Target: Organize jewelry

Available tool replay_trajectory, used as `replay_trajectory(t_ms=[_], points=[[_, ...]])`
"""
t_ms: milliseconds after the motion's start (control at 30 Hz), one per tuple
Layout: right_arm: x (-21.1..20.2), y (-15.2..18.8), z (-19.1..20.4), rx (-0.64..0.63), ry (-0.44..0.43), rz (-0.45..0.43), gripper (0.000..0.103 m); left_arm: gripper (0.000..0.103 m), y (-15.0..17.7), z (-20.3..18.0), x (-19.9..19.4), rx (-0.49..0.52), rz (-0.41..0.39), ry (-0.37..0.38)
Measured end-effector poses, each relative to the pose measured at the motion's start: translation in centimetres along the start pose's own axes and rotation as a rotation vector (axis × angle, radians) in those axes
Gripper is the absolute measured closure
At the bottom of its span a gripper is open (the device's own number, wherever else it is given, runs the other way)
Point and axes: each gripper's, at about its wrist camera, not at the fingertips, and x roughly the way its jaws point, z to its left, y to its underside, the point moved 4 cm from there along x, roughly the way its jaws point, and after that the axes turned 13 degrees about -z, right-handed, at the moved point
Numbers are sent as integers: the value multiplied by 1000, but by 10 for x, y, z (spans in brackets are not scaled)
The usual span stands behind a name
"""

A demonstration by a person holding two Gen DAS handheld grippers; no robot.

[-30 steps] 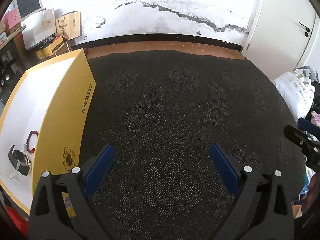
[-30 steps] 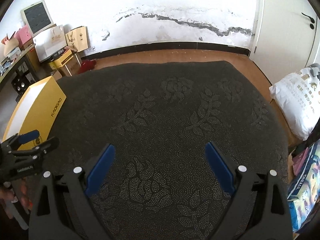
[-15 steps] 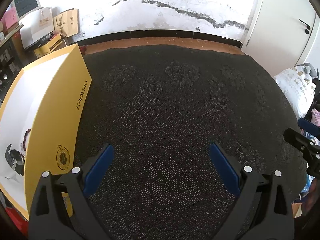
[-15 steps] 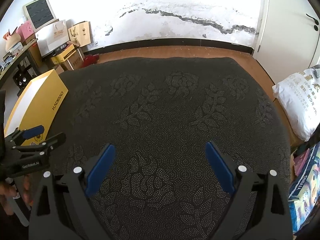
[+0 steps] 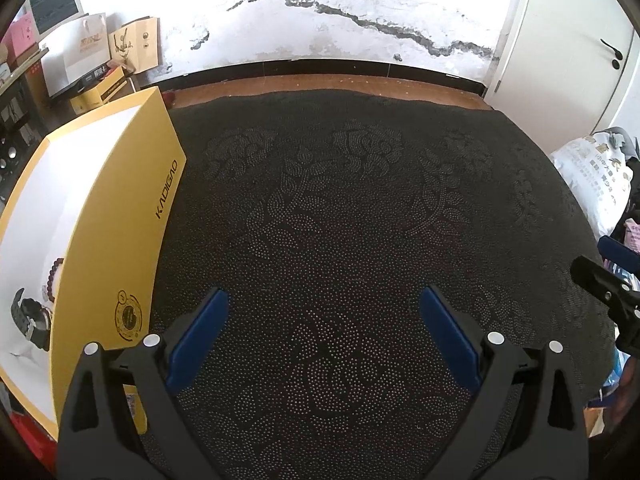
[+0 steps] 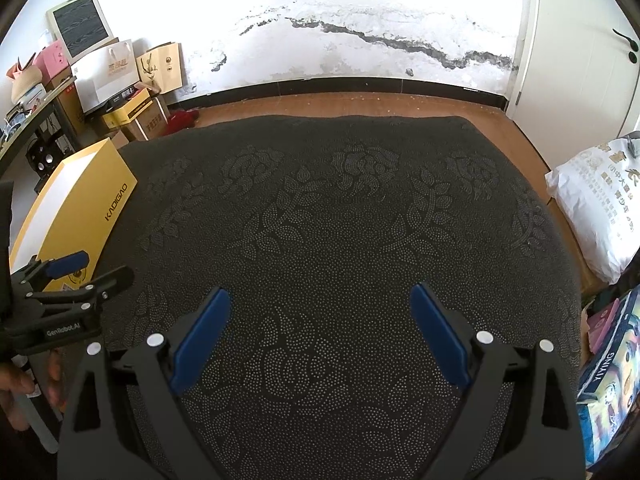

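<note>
A yellow open box with a white inside stands at the left edge of the dark patterned cloth. Inside it lie a dark red bead bracelet and a black watch. My left gripper is open and empty over the cloth, just right of the box. My right gripper is open and empty over the cloth's front middle. The box also shows in the right wrist view, with the left gripper beside it. The right gripper shows at the right edge of the left wrist view.
A white sack lies off the cloth's right edge, with coloured boxes below it. Paper bags and cartons stand against the back left wall. A white door is at the back right.
Both views have shifted a little; the yellow box now sits further left and lower in the left wrist view, showing less of its inside. Both grippers stay open.
</note>
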Motion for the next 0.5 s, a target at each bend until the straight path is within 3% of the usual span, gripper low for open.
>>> replay_trajectory(t_ms=[500], points=[[0,-1,1,-5,0,-1,14,9,-1,2,-1,-1,1,-2]])
